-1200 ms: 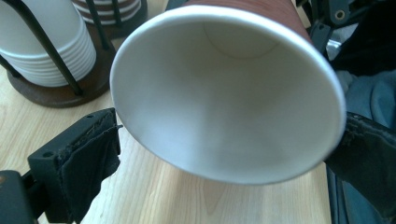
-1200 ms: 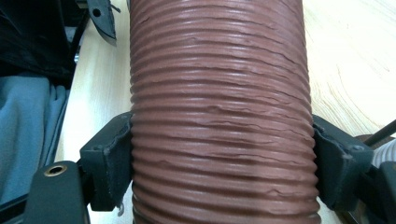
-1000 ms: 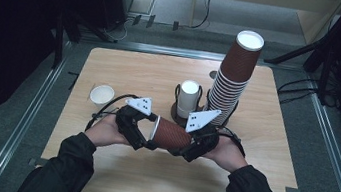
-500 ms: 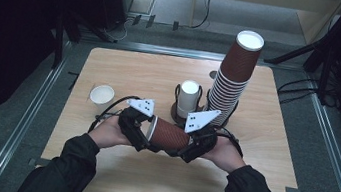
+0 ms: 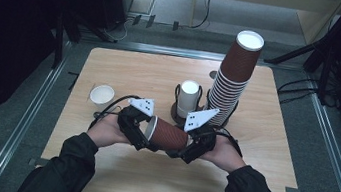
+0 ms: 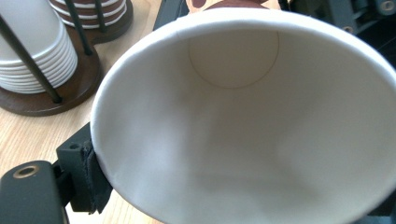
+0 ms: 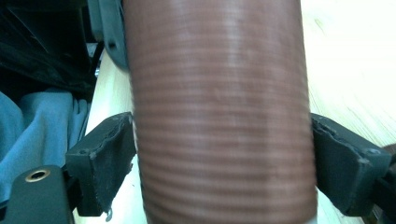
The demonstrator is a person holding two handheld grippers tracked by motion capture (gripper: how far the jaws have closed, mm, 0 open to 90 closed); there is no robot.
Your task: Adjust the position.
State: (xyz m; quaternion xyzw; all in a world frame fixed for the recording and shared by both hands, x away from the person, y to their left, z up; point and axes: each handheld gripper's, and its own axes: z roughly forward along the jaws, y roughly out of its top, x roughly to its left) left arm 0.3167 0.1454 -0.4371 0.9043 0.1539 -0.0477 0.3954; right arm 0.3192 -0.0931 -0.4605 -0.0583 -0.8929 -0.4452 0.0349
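A brown ribbed paper cup (image 5: 168, 135) lies on its side just above the table, held between both grippers. My left gripper (image 5: 149, 132) is at its white-lined mouth (image 6: 243, 130). One pad (image 6: 91, 175) presses the rim from outside, and these jaws have just been closing on the cup. My right gripper (image 5: 185, 146) grips the cup body (image 7: 219, 116) near its base, with pads (image 7: 109, 158) touching both sides. Its jaws have just been opening a little with the cup still between them.
A tall leaning stack of brown cups (image 5: 234, 79) stands at the back right. Beside it is a dark wire holder with white cups (image 5: 188, 98), also close by the left gripper (image 6: 32, 51). A small white cup (image 5: 101, 94) sits on the wooden table (image 5: 256, 189) at the left.
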